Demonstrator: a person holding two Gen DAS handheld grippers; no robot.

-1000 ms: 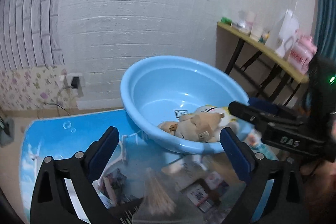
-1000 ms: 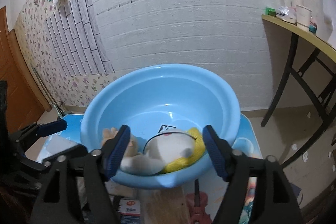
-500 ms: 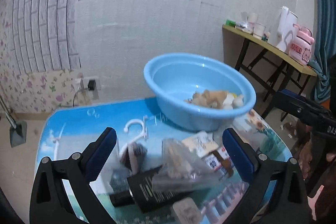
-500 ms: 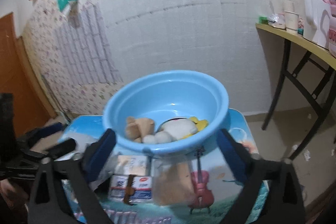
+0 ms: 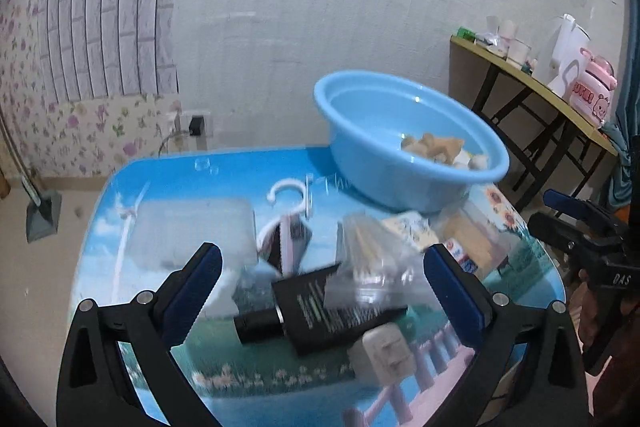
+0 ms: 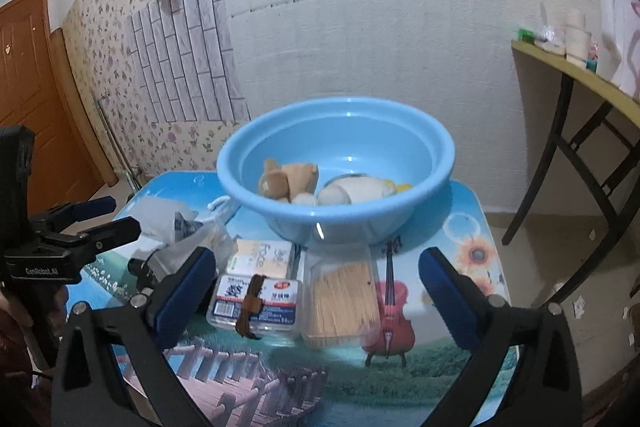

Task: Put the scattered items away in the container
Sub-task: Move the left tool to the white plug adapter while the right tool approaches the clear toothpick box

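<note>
A blue basin stands at the table's far side and holds a brown plush toy and a white and yellow plush; the basin also shows in the left wrist view. In front of it lie a black tube, a clear bag of sticks, a white hanger, a small white block, a toothpick box, a floss box and a Face box. My left gripper is open above the tube. My right gripper is open above the boxes.
The table top has a printed picture and rounded edges. A clear flat bag lies at the left. A side table with cups and a pink jar stands at the right. A wall socket sits behind.
Both grippers have pulled back from the basin toward the near edge of the table. The scattered items are now in view in front of them. Both stay open and empty.
</note>
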